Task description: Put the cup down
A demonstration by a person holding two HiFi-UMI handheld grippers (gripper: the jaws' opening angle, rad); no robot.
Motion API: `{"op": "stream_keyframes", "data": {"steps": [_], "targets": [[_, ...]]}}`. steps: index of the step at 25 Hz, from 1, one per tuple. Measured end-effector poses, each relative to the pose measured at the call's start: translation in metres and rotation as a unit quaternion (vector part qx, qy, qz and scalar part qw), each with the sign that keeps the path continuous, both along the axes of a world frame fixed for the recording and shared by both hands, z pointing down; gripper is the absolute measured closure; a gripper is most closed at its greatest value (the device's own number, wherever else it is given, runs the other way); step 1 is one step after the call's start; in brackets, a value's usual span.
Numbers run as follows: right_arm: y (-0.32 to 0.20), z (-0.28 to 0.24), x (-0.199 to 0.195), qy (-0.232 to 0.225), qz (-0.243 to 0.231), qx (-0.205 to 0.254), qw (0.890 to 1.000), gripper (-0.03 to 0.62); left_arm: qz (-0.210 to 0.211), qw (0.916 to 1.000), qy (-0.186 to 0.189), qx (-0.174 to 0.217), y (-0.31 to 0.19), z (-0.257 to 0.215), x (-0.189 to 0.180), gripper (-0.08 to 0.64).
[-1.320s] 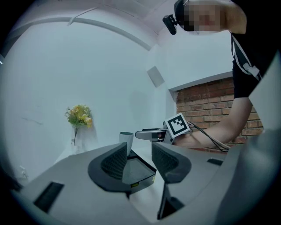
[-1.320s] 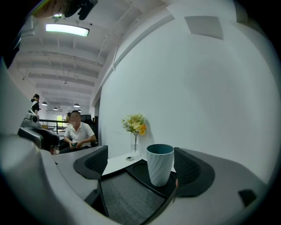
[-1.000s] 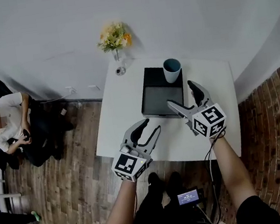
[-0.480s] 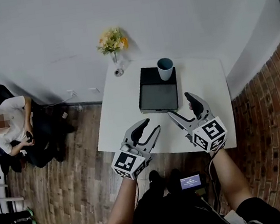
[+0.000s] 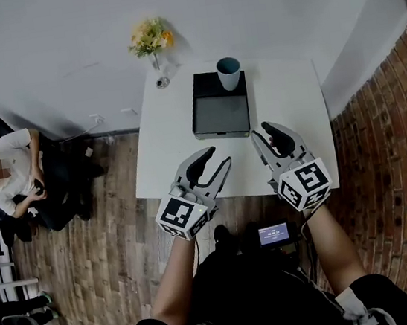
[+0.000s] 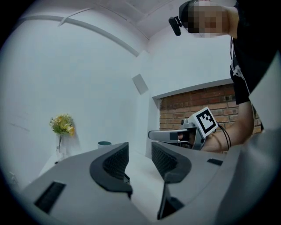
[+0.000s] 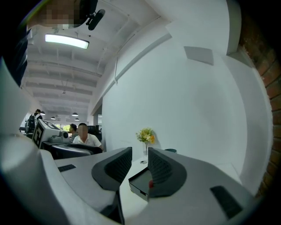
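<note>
Grey-jawed left gripper (image 5: 218, 157) and right gripper (image 5: 262, 129) above the near edge of the white bench (image 5: 292, 100); cup (image 5: 228, 72) set down.
Left gripper: jaws spread, nothing between them. Right gripper: jaws have just been closing and stand a narrow gap apart, likewise empty. Beyond both lies a black tray (image 5: 219, 114); the pale blue cup stands upright in its far right corner, well apart from either gripper. A vase of yellow flowers (image 5: 150, 41) occupies the bench's far left corner.
</note>
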State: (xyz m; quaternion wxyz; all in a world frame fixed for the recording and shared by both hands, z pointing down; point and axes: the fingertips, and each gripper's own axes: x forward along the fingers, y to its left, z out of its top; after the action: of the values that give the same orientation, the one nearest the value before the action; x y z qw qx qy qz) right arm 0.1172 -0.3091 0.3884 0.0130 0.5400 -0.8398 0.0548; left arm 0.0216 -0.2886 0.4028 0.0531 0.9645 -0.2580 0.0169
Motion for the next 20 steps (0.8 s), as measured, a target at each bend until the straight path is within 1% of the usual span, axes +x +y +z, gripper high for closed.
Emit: {"op": "stream_keyframes", "data": {"steps": [5, 10, 17, 20], "targets": [[0.007, -0.003, -0.004, 0.005, 0.000, -0.001, 1.000, 0.536, 0.011, 0.9999, -0.010, 0.006, 0.004, -0.003, 0.004, 0.391], [0.012, -0.004, -0.004, -0.001, 0.002, -0.003, 1.000, 0.575, 0.019, 0.9997, -0.012, 0.008, 0.006, -0.003, 0.006, 0.391], [0.019, -0.007, -0.003, -0.001, 0.006, 0.001, 1.000, 0.578, 0.026, 0.9995, -0.013, 0.009, 0.010, -0.006, 0.008, 0.391], [0.023, -0.009, -0.001, 0.007, 0.007, 0.004, 1.000, 0.578, 0.027, 0.9995, -0.012, 0.007, 0.013, -0.005, 0.009, 0.391]]}}
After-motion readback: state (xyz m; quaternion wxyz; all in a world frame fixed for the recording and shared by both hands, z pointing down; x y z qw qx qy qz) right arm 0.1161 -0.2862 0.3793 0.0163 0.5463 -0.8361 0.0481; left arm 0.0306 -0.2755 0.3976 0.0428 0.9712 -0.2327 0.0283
